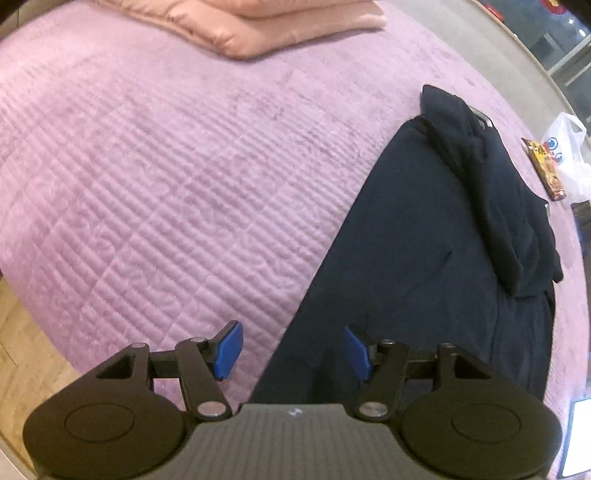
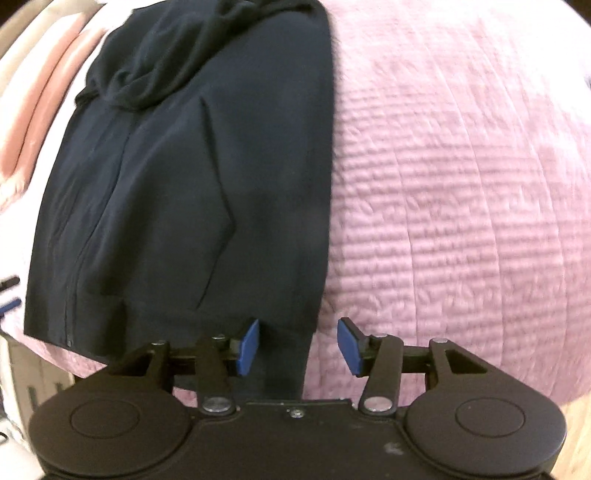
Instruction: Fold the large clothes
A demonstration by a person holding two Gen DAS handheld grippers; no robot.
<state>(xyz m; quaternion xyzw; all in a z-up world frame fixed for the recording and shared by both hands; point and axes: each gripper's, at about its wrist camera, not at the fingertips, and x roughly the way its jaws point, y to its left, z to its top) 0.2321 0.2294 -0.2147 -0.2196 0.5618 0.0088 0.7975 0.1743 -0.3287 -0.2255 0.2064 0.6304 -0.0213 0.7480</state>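
A large dark navy garment (image 1: 417,236) lies flat on the pink quilted bed (image 1: 155,166), with a bunched part lying along its far side. My left gripper (image 1: 291,350) is open above the garment's near left edge, its blue pads apart and empty. In the right wrist view the same garment (image 2: 184,184) fills the left half, and a strip of it hangs over the bed's near edge. My right gripper (image 2: 297,347) is open over that near hem, by its right corner, holding nothing.
A folded pink duvet (image 1: 258,26) lies at the far end of the bed. A white plastic bag (image 1: 565,155) and a snack packet (image 1: 546,170) lie at the right. Wooden floor (image 1: 22,354) shows below the bed's near left edge.
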